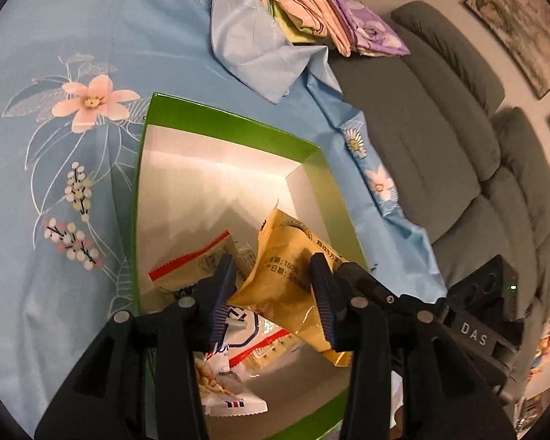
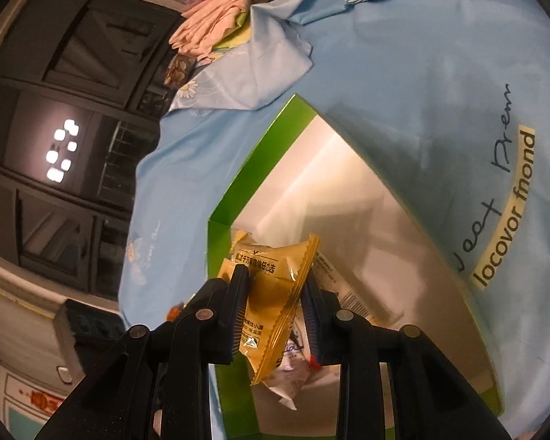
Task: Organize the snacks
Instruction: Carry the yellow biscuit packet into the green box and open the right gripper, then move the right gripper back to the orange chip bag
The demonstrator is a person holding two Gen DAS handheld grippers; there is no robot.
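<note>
Here the right gripper (image 2: 275,311) holds a yellow snack packet (image 2: 275,293) between its fingers above the green box (image 2: 238,198); the left gripper (image 1: 275,300) hovers open over packets (image 1: 187,264) inside. Dropping it at twelve o'clock seems next, beyond lies the blue bedsheet (image 2: 403,73).

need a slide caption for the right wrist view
Right claw holds a yellow snack packet over the green box on the blue floral cloth.

Both wrist cameras look steeply down, close over the green box (image 1: 223,117) (their shared ground) (image 2: 238,216).
</note>
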